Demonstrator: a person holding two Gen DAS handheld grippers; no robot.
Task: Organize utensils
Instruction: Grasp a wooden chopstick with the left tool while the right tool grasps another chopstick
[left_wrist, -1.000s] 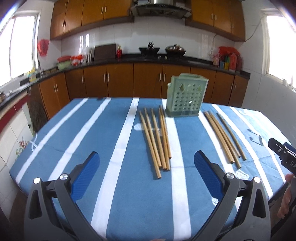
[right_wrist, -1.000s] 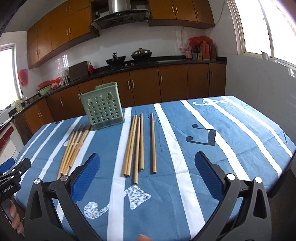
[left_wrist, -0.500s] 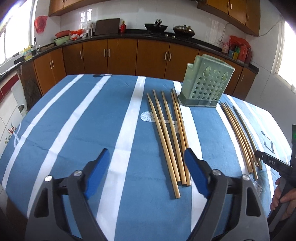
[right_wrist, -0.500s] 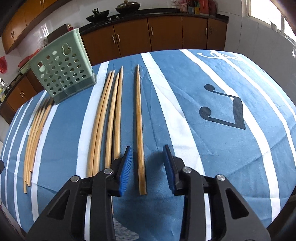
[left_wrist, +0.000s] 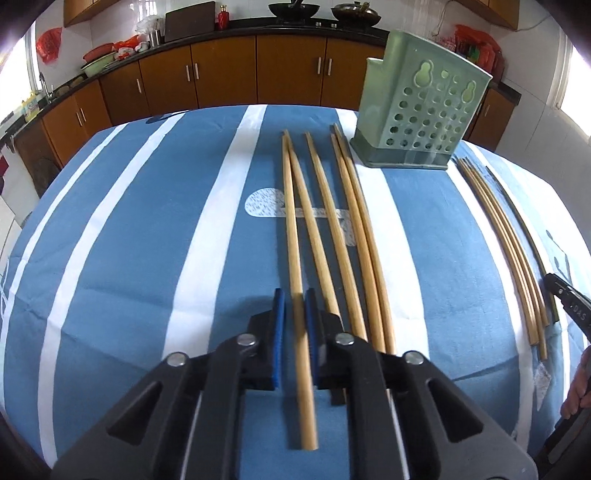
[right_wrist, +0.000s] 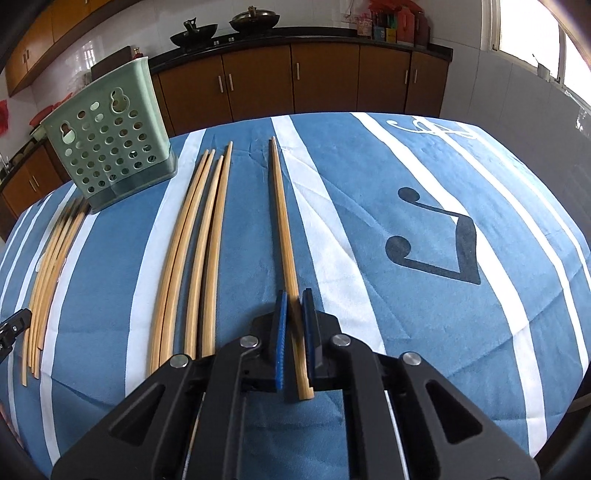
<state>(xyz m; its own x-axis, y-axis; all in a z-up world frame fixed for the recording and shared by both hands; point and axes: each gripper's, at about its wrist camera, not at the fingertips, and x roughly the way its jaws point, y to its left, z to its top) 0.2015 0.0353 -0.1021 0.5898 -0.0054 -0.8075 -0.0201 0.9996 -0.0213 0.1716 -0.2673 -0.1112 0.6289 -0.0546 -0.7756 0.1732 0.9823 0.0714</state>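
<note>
In the left wrist view, my left gripper (left_wrist: 294, 295) has its jaws closing, and the blue pads press on the leftmost bamboo chopstick (left_wrist: 291, 229) of a loose row (left_wrist: 347, 229) on the blue striped cloth. In the right wrist view, my right gripper (right_wrist: 294, 295) is likewise closing, its pads pinching a single chopstick (right_wrist: 282, 206) that lies apart from several others (right_wrist: 199, 236) to its left. Both held sticks point away towards the green perforated holder (left_wrist: 417, 110) (right_wrist: 107, 136), which stands upright at the far side. I cannot tell whether either stick is off the cloth.
A second bundle of chopsticks (left_wrist: 506, 236) lies right of the holder; the right wrist view shows another at far left (right_wrist: 51, 251). A person's hand (left_wrist: 578, 391) shows at the right edge. Kitchen cabinets (right_wrist: 325, 81) stand beyond the table's far edge.
Both grippers came down and forward over the table and went from wide open to shut, each closing around a chopstick.
</note>
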